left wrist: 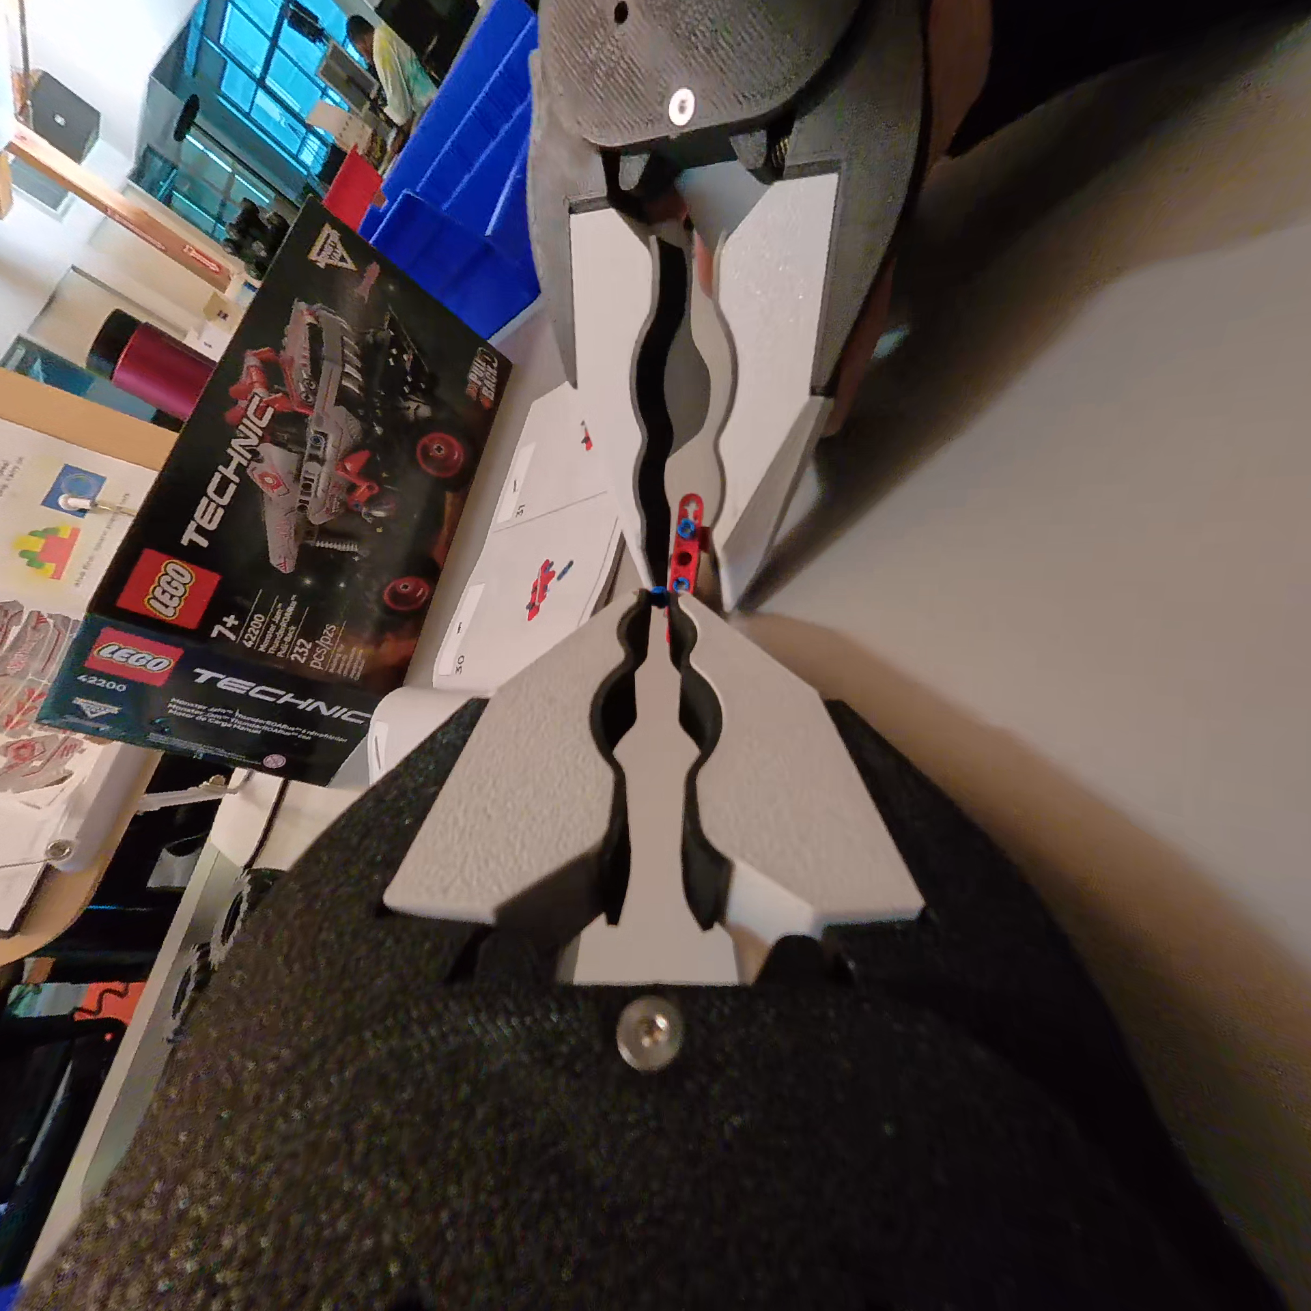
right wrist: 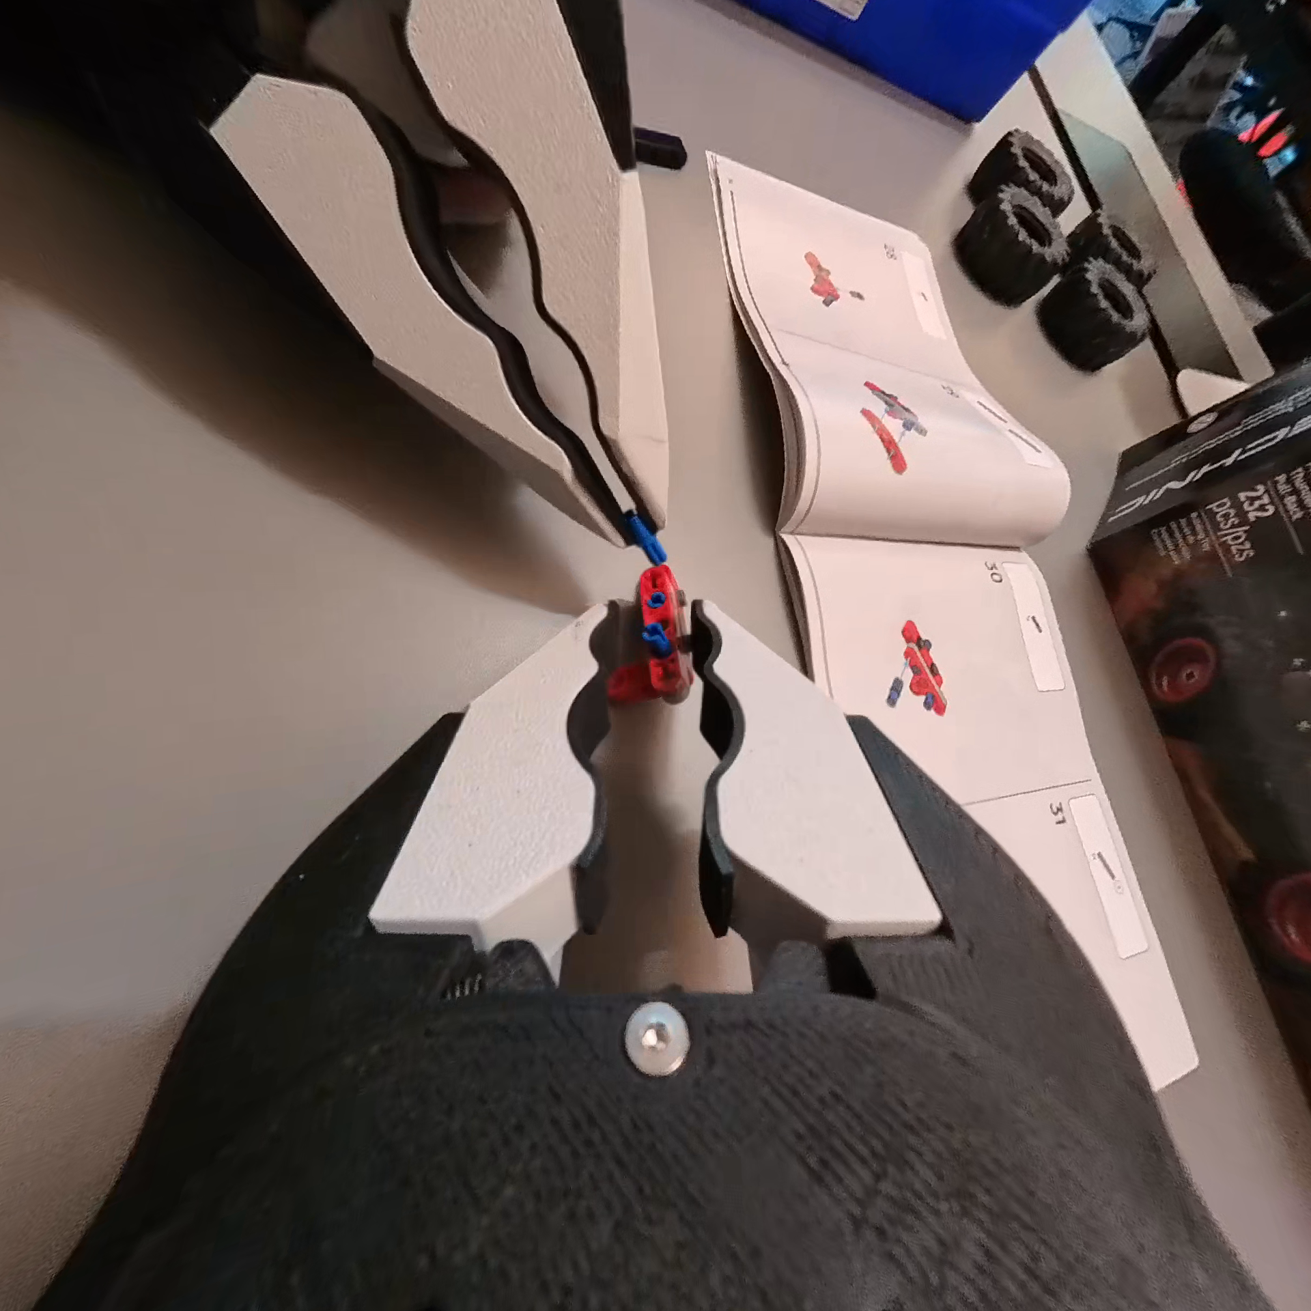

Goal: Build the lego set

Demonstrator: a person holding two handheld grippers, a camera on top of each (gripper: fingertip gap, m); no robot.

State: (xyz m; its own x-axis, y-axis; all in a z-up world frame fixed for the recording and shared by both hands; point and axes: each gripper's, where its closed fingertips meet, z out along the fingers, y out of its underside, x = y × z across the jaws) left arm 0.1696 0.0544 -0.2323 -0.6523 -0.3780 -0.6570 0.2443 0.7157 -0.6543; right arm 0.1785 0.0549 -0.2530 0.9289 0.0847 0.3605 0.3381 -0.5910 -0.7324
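The left gripper (left wrist: 660, 603) pinches a small blue pin (left wrist: 658, 598) between its fingertips, the jaws drawn together to a narrow slit around it. In the right wrist view that same gripper (right wrist: 635, 528) comes in from the far left, with the blue pin (right wrist: 644, 535) sticking out of its tips toward the red piece. The right gripper (right wrist: 656, 624) holds a small red beam assembly (right wrist: 660, 638) between its jaws, which are closed only as far as the piece allows; two blue pins already sit in the beam's holes. In the left wrist view the right gripper (left wrist: 684, 560) reaches in from the far side, and the red beam (left wrist: 687, 543) stands at its tips, just beyond the held pin; the pin's end lies very near the beam, though whether they touch cannot be told. Both tools hover over a pale grey table (right wrist: 213, 567). To the right lies an open instruction booklet (right wrist: 915, 624) with red part drawings on its pages. Far right of it stand four black knobby tyres (right wrist: 1050, 262), and the dark set box (right wrist: 1220, 567) rests at the right edge. A blue bin (right wrist: 922, 50) sits at the far side.
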